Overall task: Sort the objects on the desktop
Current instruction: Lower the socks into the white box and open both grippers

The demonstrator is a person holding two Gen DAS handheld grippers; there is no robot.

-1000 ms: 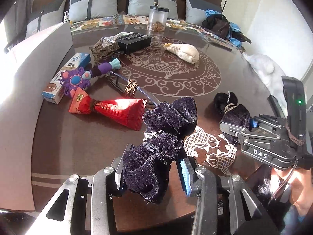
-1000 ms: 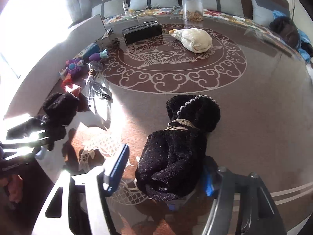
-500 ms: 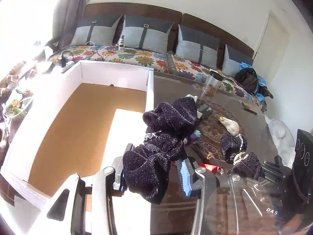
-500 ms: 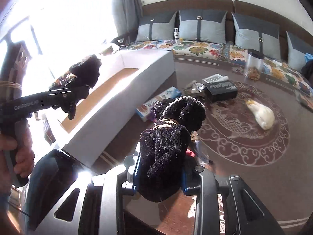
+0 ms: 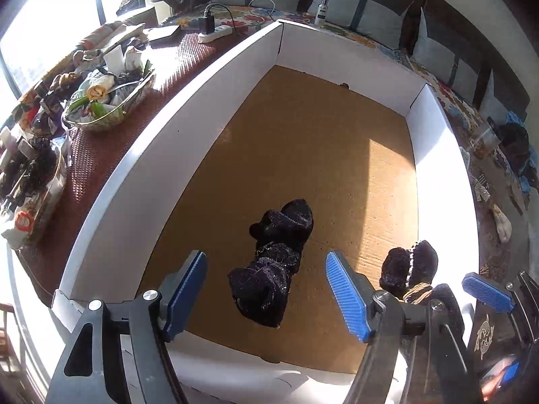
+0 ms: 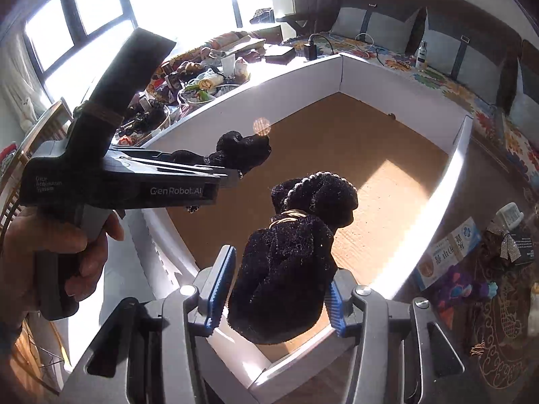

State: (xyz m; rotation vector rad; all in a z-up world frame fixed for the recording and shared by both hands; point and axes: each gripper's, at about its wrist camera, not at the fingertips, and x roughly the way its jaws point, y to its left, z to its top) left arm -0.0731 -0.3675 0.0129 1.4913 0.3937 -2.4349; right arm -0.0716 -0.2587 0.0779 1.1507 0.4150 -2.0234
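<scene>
- A dark brown upholstered bench (image 5: 471,30) with grey cushions (image 5: 377,17) and a floral seat pad lines the far wall.
- Black-framed windows (image 6: 74,20) pour in hard sunlight.
- A dark brown patterned table (image 6: 505,353) sits at the right.
- A white power strip (image 5: 215,32) lies on a woven reddish-brown surface (image 5: 101,148).

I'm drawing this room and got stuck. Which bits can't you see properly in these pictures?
- Left wrist view: whether the black pouch lies on the floor of the box or is in the air. The camera looks from above, so it doesn't show.
- Right wrist view: the box floor under the second pouch, which covers it.
- Right wrist view: the carton has print too small to read.
- Left wrist view: the glass bowl holds a jumble, blurred by glare.
</scene>
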